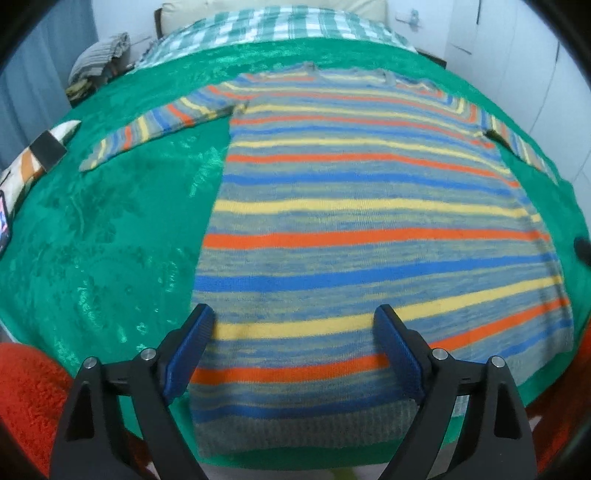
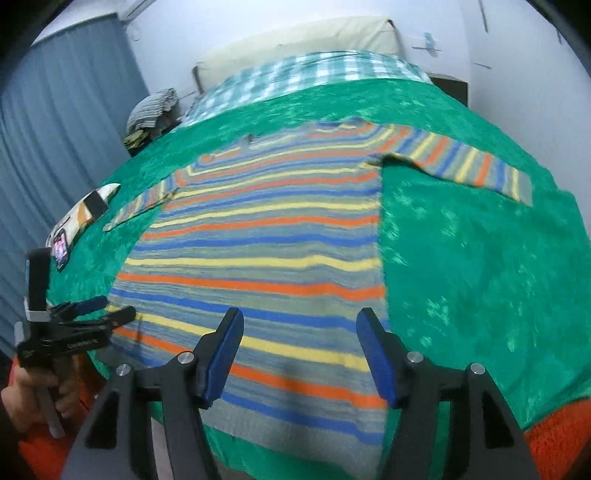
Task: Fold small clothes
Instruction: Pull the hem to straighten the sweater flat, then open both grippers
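Observation:
A striped knit sweater (image 1: pixel 354 206) in grey, blue, yellow and orange lies flat on a green blanket (image 1: pixel 110 240), both sleeves spread out, hem toward me. My left gripper (image 1: pixel 295 314) is open and empty, hovering over the hem's left part. My right gripper (image 2: pixel 299 317) is open and empty over the hem's right part of the sweater (image 2: pixel 258 258). The left gripper (image 2: pixel 103 306) also shows at the left edge of the right wrist view, held by a hand.
A phone (image 2: pixel 61 248) and a patterned item (image 2: pixel 92 206) lie at the blanket's (image 2: pixel 480 277) left edge. A checked bedspread (image 1: pixel 277 26) and a cream pillow lie beyond. A pile of striped clothes (image 1: pixel 99 62) sits far left. An orange fuzzy cover (image 1: pixel 29 387) borders the near edge.

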The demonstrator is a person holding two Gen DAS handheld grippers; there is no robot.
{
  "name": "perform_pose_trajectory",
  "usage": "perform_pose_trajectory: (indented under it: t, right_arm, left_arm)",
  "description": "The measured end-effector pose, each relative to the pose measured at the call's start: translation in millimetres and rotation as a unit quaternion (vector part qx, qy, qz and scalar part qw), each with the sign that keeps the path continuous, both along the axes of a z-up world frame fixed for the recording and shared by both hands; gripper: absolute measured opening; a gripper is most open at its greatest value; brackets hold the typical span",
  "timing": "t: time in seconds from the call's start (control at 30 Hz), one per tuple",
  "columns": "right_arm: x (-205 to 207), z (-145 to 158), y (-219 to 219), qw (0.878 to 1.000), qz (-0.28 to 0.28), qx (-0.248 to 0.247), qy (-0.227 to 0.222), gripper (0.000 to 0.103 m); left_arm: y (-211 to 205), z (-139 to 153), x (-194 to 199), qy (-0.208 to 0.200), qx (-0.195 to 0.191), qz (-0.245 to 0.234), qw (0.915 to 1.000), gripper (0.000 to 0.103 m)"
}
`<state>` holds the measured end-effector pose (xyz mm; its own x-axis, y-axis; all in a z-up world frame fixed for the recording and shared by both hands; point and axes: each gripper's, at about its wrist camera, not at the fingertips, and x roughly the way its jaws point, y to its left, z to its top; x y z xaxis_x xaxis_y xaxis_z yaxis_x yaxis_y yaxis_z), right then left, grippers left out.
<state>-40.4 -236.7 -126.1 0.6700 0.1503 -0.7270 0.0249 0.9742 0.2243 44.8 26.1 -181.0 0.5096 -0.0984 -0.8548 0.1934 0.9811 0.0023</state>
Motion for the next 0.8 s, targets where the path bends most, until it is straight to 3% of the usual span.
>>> perform_pose_trajectory:
  t: [0.23, 0.3, 0.4, 0.53, 0.8]
  right_arm:
    - [19, -10, 23, 0.999, 0.030, -0.018, -0.002, 0.063]
    - [21, -24, 30, 0.998, 0.042, -0.029, 0.023, 0.063]
    - [27, -58, 40, 0.992, 0.059, -0.052, 0.098, 0.065]
    - [26, -59, 54, 0.988, 0.075, -0.095, 0.094, 0.074]
    - [26, -65, 58, 0.987, 0.084, -0.098, 0.092, 0.086]
  left_arm:
    - [-4, -12, -3, 0.010, 0.010, -0.004, 0.9999, 0.102]
    - [-2, -13, -2, 0.016, 0.001, 0.004, 0.9999, 0.103]
    - [-2, -15, -1, 0.020, -0.001, 0.007, 0.9998, 0.103]
    - [-4, -16, -5, 0.010, 0.006, 0.007, 0.9999, 0.103]
    - [-4, -16, -3, 0.019, 0.008, 0.008, 0.9997, 0.103]
